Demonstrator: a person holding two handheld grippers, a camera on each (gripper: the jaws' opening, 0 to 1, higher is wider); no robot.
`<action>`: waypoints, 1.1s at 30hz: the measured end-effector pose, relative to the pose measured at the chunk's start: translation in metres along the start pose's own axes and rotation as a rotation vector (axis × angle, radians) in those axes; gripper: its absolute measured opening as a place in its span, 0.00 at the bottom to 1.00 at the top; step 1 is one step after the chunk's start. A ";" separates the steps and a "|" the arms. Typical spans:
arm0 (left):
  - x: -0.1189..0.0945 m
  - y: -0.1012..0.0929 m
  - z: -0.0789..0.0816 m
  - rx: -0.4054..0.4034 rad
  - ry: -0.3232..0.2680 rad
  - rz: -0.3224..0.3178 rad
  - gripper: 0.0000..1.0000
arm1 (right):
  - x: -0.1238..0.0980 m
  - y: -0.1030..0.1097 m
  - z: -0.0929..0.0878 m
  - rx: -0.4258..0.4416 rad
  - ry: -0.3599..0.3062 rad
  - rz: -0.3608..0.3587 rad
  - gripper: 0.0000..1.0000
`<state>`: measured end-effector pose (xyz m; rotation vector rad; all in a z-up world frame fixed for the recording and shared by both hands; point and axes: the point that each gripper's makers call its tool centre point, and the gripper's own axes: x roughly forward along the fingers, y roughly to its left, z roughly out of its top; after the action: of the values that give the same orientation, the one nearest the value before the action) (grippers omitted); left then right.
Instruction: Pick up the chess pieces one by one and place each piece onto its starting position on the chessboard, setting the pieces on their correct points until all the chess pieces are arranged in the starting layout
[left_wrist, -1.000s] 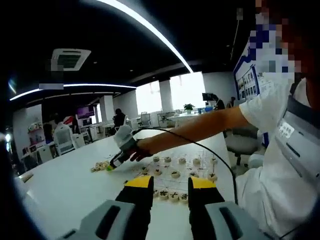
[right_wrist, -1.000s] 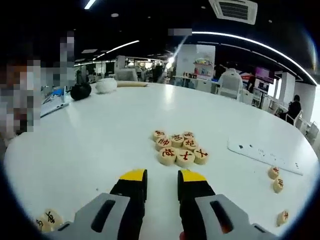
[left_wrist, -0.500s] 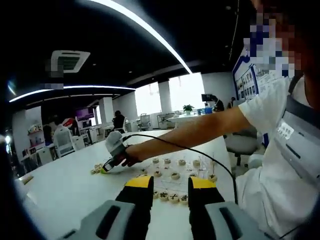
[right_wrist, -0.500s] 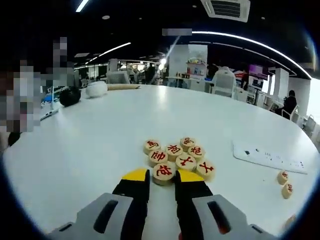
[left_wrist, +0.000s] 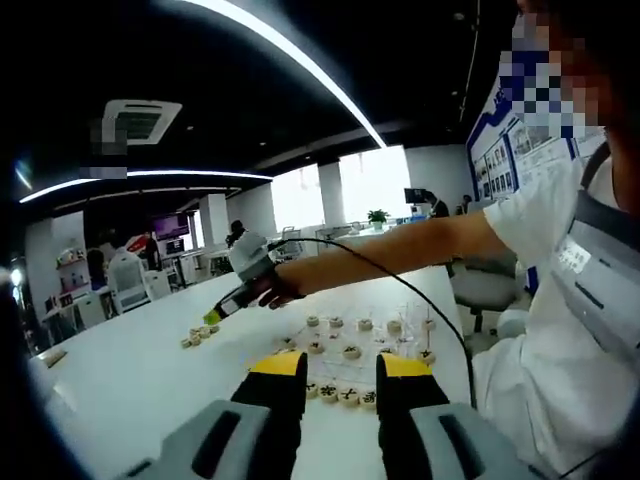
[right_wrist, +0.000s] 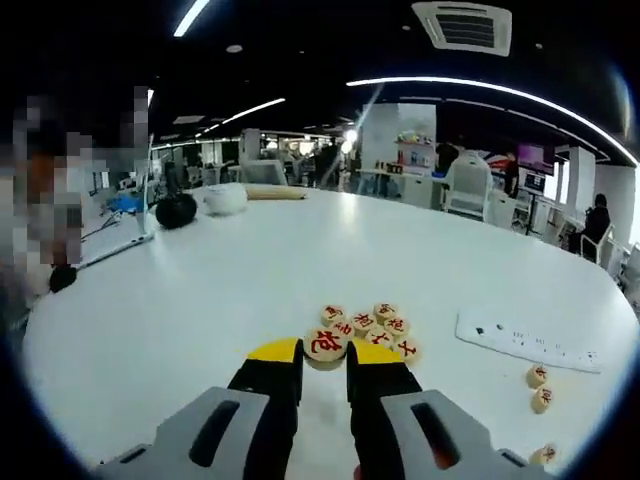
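Right gripper view: round pale wooden chess disc with a red character (right_wrist: 326, 344), pinched at the yellow tips of the right hand-held gripper (right_wrist: 324, 352), above the white bench (right_wrist: 200, 290).
Grip looks shallow, so the disc may slip and scatter the cluster of red-marked discs (right_wrist: 375, 323) just behind. Left hand-held gripper (left_wrist: 341, 366) hangs narrowly parted and empty near the chessboard with black-marked discs (left_wrist: 362, 340).

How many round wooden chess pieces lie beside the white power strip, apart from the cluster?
3: two round wooden chess pieces together below the white power strip, one at the view's lower edge; others may be hidden.
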<state>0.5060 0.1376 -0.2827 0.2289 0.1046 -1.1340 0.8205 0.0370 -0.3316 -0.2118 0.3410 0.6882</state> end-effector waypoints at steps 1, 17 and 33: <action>0.000 -0.001 0.000 0.002 0.001 -0.001 0.30 | -0.010 0.004 0.001 -0.002 -0.009 0.012 0.19; 0.004 -0.007 0.001 0.011 0.011 -0.011 0.29 | -0.184 0.007 -0.013 0.055 -0.133 0.079 0.19; 0.005 -0.013 0.001 0.019 0.008 -0.016 0.29 | -0.243 0.008 -0.064 0.104 -0.112 0.061 0.19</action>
<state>0.4964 0.1276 -0.2847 0.2500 0.1027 -1.1501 0.6251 -0.1174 -0.3002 -0.0634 0.2765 0.7377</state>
